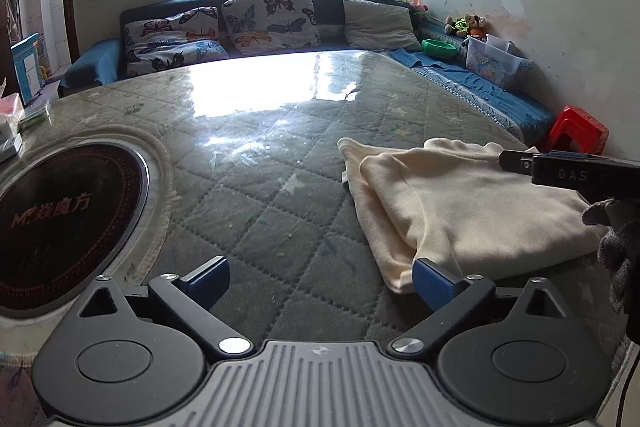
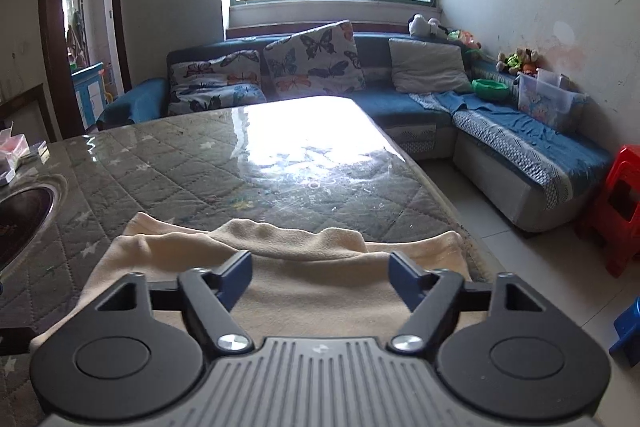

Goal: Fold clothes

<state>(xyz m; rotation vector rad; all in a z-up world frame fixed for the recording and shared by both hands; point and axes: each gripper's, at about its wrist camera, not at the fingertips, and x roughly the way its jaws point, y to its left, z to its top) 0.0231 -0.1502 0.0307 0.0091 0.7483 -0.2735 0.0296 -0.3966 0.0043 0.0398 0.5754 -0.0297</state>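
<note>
Plainly, the cream garment (image 1: 460, 203) lies on the quilted table (image 1: 260, 187) in a compact, layered bundle, with doubled edges showing along its far side and at its near left corner. That shape would fit a fold already finished as well as one with a last tuck still to come, and the pictures do not settle which.

From the left tongs (image 1: 320, 281) it lies ahead and to the right, its near corner just beside the right-hand blue pad (image 1: 434, 283); whether they touch cannot be told. From the right tongs (image 2: 320, 277) it lies directly beneath and ahead, so the right hand is the nearer one. Its long axis runs across the right tongs, side to side.

Both pairs of tongs stand wide apart and clamp nothing.

The cloth looks soft and fleecy, slightly rumpled along the far edge, with a thick seam or hem at the near left. A gloved hand (image 1: 616, 247) shows at the right of the left camera's view.
</note>
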